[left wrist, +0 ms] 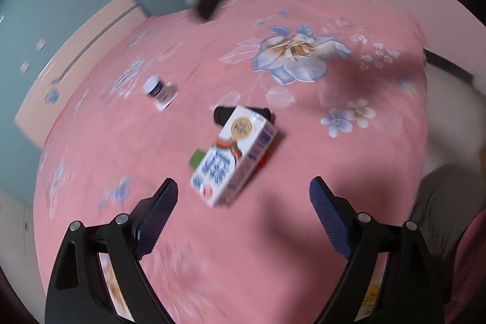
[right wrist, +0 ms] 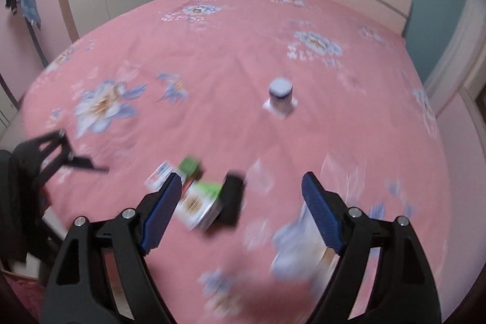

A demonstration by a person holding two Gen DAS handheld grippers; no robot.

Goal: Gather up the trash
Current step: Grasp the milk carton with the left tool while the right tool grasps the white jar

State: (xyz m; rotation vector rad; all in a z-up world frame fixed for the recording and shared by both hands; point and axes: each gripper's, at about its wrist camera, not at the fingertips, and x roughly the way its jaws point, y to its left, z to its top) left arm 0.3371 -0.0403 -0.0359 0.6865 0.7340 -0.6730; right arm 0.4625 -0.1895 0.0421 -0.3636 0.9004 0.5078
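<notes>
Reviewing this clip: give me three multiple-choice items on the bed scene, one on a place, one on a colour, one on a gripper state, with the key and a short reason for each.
1. Where does the carton lie?
A. on the bedspread, against a black object
B. inside the wardrobe
C. between the right gripper's pads

2. What is the main colour of the bedspread?
A. green
B. pink
C. grey

3. How do the left gripper jaws stand?
A. shut on the carton
B. shut on nothing
C. open, holding nothing

Key:
1 A: the carton rests on the cloth with the black object at its far end.
2 B: pink cloth with blue flowers fills both views.
3 C: its pads stand wide apart, with the carton lying ahead of them, not touched.
</notes>
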